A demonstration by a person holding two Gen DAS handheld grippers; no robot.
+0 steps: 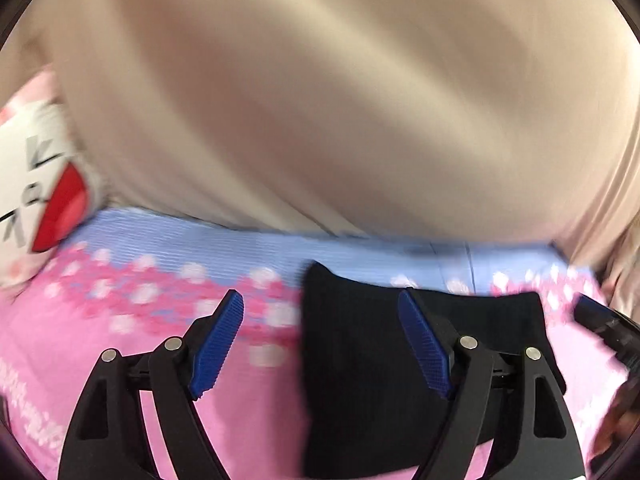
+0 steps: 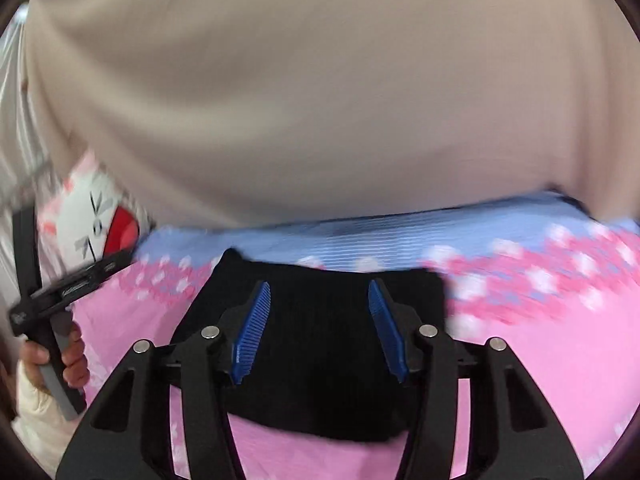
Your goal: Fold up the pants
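The black pants (image 1: 360, 360) lie as a small folded bundle on the pink flowered bedspread (image 1: 120, 340). My left gripper (image 1: 320, 296) hovers over the bundle's left edge, jaws wide apart. Its right finger is above the black cloth and its left finger above the bedspread, with nothing clamped. In the right wrist view the pants (image 2: 320, 340) fill the space under my right gripper (image 2: 319, 285). Its blue pads (image 2: 254, 320) stand apart over the cloth and do not pinch it. A hand (image 2: 60, 356) at the left edge grips a handle.
A beige fabric wall (image 1: 320, 100) rises right behind the bedspread's blue striped band (image 1: 240, 244). A white cushion with a red bow (image 1: 36, 184) sits at the far left. Pink bedspread extends right of the pants (image 2: 540, 340).
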